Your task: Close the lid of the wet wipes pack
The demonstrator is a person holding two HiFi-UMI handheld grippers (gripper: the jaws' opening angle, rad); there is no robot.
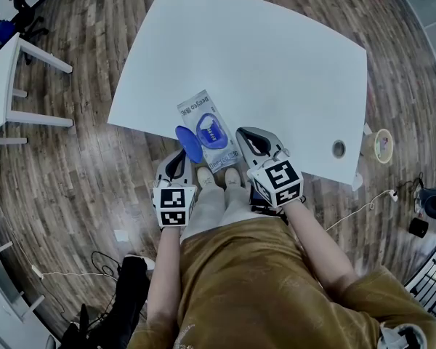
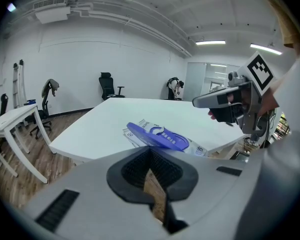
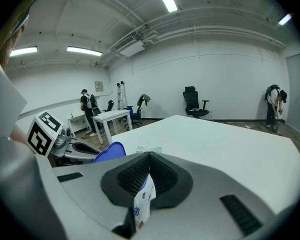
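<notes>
One wet wipes pack [image 1: 207, 131] lies flat on the white table [image 1: 276, 57], at the table's near edge, with its blue lid [image 1: 190, 144] standing open on the pack's left side. Right gripper [image 1: 243, 138]: jaws pinched on the pack's near right edge. Left gripper [image 1: 180, 158]: jaws drawn almost together with nothing between them, just short of the lid.
</notes>
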